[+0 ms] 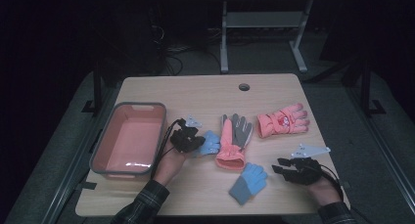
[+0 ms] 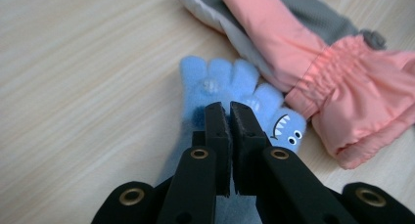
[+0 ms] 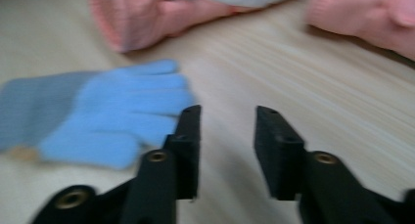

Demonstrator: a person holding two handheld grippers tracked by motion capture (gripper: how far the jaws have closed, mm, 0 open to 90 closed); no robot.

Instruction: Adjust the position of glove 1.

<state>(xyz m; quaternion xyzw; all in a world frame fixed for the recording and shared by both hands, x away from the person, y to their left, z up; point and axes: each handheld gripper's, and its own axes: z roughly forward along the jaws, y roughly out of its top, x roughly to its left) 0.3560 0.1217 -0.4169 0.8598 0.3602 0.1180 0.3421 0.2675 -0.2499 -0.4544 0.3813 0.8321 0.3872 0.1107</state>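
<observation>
At the far left of the table sits a pink bin (image 1: 128, 138), nothing in it that I can see. Just beside it the left gripper (image 1: 188, 138) has its jaws clenched on the small blue glove (image 2: 230, 87), pinching the knit near the palm; that glove lies flat on the wood, touching the cuff of the long pink-and-grey glove (image 1: 231, 141). It looks soft and thin, with a little shark face sewn at one fingertip. I'd judge the pick-up is in hand, and the next move calls for a lift and a swing left over the bin. Its blue partner (image 1: 248, 182) lies nearer the front edge, close to the right gripper (image 1: 281, 166), whose jaws stand apart, holding nothing. Another pink glove (image 1: 283, 120) rests farther back.
</observation>
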